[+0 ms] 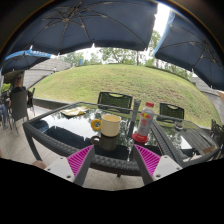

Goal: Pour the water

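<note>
The gripper point(114, 160) is wide apart and holds nothing. Its two pink pads point(79, 160) sit low at each side. Just ahead of the fingers, between them, stands a pale yellow round mug point(110, 125) on a dark glass-top table point(60, 135). A little to the right of the mug stands a clear plastic bottle with a red cap and red label point(146, 122). Beyond the table are dark chairs point(117, 100) and a green grassy hill point(110, 78).

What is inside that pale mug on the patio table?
Nothing can be told: the mug is seen from the side, so its wall hides the inside. It stands just ahead of the open gripper, beside a bottle.
</note>
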`<action>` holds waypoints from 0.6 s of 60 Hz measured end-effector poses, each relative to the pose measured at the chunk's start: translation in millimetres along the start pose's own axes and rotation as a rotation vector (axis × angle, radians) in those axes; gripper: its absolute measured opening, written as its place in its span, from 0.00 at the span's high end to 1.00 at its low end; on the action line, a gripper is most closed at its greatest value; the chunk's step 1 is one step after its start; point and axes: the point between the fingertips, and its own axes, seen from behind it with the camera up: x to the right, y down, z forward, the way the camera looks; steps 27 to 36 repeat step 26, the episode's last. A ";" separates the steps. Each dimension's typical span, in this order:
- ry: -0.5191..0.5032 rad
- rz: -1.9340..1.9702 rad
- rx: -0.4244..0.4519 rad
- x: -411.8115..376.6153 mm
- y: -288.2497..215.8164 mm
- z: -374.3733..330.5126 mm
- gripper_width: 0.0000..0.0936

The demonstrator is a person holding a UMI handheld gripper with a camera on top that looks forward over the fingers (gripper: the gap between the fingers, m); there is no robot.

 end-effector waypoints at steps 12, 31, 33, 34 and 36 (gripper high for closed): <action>0.008 -0.067 0.035 -16.0 4.3 -40.0 0.12; 0.036 -0.103 0.065 -13.2 -0.2 -42.5 0.12; 0.036 -0.103 0.065 -13.2 -0.2 -42.5 0.12; 0.036 -0.103 0.065 -13.2 -0.2 -42.5 0.12; 0.036 -0.103 0.065 -13.2 -0.2 -42.5 0.12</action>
